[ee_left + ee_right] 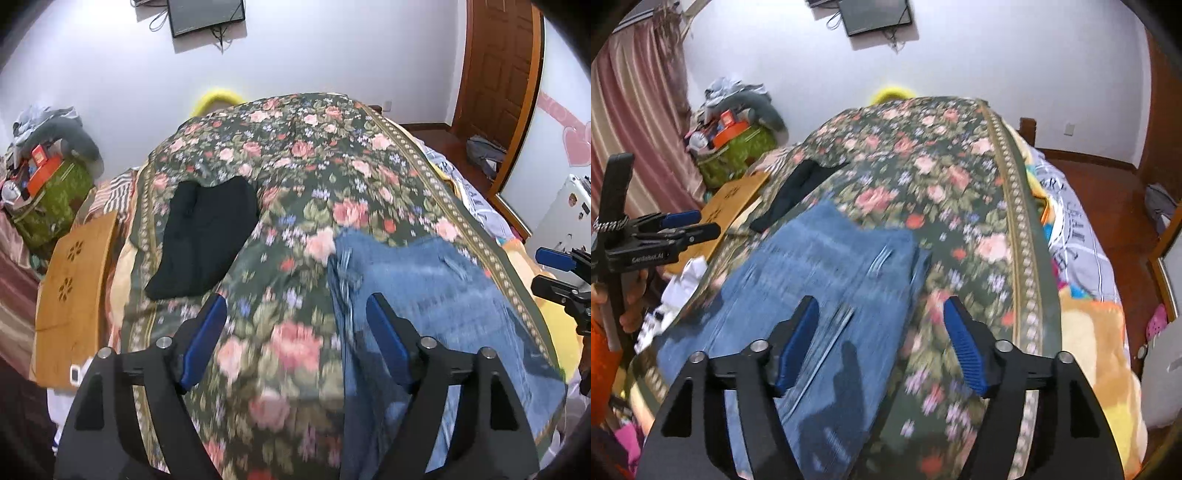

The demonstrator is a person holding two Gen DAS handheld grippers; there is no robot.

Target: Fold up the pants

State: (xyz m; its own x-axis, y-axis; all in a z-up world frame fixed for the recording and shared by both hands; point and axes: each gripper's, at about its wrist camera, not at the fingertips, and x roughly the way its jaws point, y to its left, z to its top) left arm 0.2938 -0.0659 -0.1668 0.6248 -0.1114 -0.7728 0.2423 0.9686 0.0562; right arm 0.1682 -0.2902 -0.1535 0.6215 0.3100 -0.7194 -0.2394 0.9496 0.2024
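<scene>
Blue jeans [436, 295] lie flat on the floral bedspread [295, 177], at the right in the left wrist view and at the lower left in the right wrist view [820, 273]. My left gripper [297, 314] is open and empty above the bedspread, its right finger over the jeans' left edge. My right gripper [881, 317] is open and empty above the jeans' right edge. Each gripper also shows at the side of the other view, the right one [554, 269] and the left one [690, 225].
A folded black garment [207, 236] lies on the bedspread to the left of the jeans. A wooden board [74, 295] and a cluttered green box [51, 199] sit at the bed's left. A wooden door [498, 74] is at the right.
</scene>
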